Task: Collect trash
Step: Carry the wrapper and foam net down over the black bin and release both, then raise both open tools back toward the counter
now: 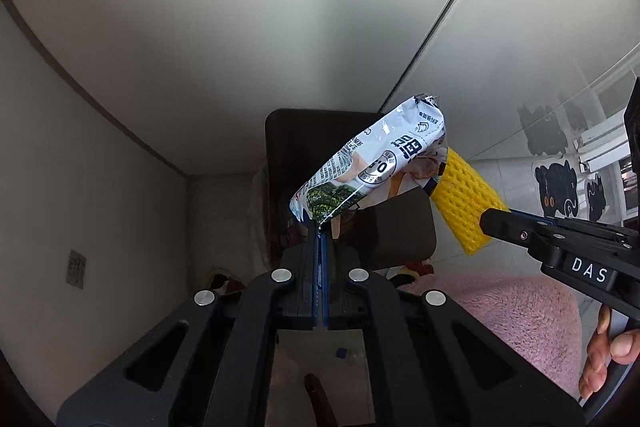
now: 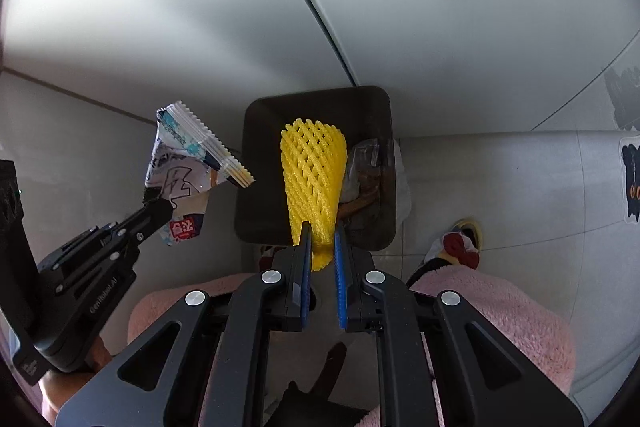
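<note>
My left gripper point(image 1: 321, 227) is shut on a white printed snack wrapper point(image 1: 372, 163) and holds it above the dark trash bin point(image 1: 284, 139). In the right wrist view the wrapper point(image 2: 188, 163) hangs just left of the bin point(image 2: 256, 195), pinched by the left gripper point(image 2: 162, 209). My right gripper point(image 2: 322, 231) is shut on a yellow foam fruit net point(image 2: 314, 171), held over the bin's opening. The net point(image 1: 466, 203) and right gripper point(image 1: 490, 219) also show at the right of the left wrist view. Trash lies inside the bin.
The bin stands on a tiled floor against a pale wall and cabinet point(image 2: 440, 7). Pink fluffy fabric point(image 2: 500, 311) covers the person's legs below the grippers. A colourful slipper point(image 2: 460, 243) sits right of the bin. Black cat stickers point(image 1: 560, 187) mark a glass door.
</note>
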A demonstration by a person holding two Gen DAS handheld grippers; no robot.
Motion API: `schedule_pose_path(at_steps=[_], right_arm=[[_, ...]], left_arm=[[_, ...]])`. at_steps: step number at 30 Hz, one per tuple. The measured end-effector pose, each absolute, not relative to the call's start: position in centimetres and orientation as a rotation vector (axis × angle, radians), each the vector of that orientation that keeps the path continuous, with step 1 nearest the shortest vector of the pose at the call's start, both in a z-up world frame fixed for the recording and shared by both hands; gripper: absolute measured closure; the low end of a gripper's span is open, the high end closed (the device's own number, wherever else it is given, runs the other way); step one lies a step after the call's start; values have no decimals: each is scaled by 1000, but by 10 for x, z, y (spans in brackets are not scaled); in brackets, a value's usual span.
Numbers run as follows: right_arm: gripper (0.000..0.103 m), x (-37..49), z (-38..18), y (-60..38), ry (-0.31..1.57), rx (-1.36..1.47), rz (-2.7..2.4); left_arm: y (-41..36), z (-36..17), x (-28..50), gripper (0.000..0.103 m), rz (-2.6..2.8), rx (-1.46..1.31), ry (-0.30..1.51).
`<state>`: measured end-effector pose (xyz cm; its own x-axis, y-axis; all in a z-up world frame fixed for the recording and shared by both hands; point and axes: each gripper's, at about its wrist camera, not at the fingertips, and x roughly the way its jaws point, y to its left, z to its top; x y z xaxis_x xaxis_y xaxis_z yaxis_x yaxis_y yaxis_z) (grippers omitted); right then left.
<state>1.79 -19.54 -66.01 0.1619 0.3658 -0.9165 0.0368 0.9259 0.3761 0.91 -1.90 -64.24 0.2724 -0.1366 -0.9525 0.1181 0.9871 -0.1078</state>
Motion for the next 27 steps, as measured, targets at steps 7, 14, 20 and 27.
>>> schedule_pose_path(at_steps=[7,14,20,27], right_arm=[[91,30,-679,-194,1417,352,238],[88,39,-680,-195,1424,376,236],[29,43,-672,-201,1391,401,217],[14,40,-643,-202,1340,381,208]], left_arm=[[-18,-667,24,103,-191,-34,1359],[-22,-672,27,96,-186,-46,1374],[-18,-662,26,54,-172,-39,1349],[-13,-631,19,22,-160,-25,1299]])
